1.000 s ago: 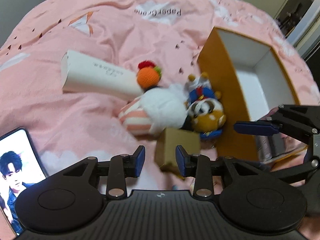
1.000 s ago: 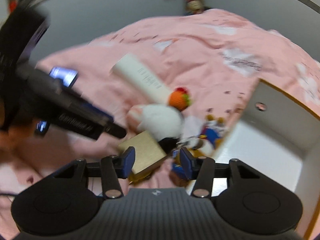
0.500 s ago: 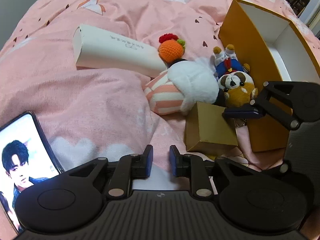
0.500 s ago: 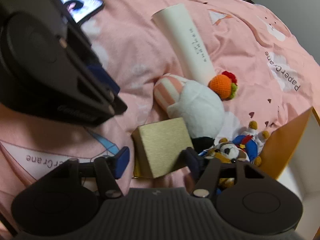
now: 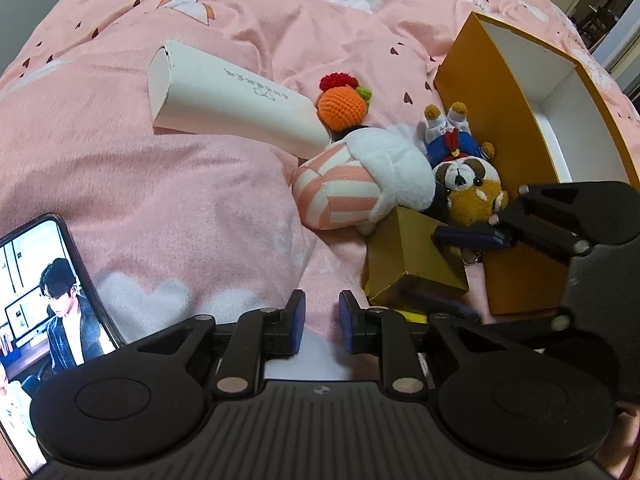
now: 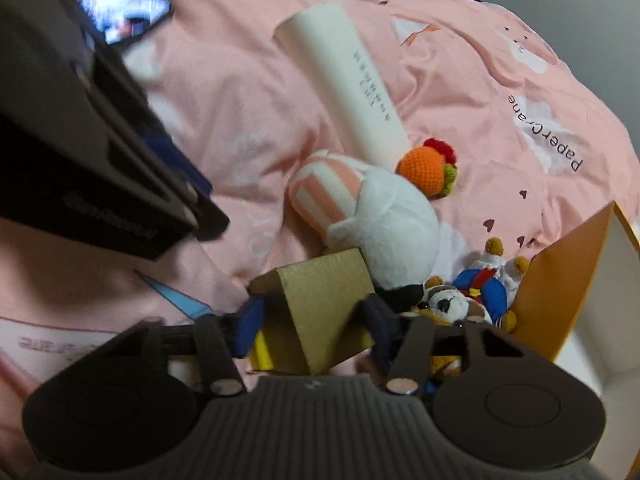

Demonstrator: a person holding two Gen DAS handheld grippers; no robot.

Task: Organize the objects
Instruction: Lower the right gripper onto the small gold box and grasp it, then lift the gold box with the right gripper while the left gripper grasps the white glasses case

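Note:
A small gold box lies on the pink bedspread, tilted. My right gripper has its fingers on both sides of the box and is shut on it; it also shows in the left wrist view. My left gripper is empty with its jaws nearly together, left of the box. A white and striped plush, a raccoon plush, a crocheted orange and a white carton lie nearby. An open orange box stands at the right.
A phone with a lit screen lies at the left on the bedspread. The orange box's white inside shows nothing in it. A doorway is at the far right.
My right gripper has closed in around the gold box and tilted it up. My left gripper has narrowed its jaws and drawn back to the left of the box.

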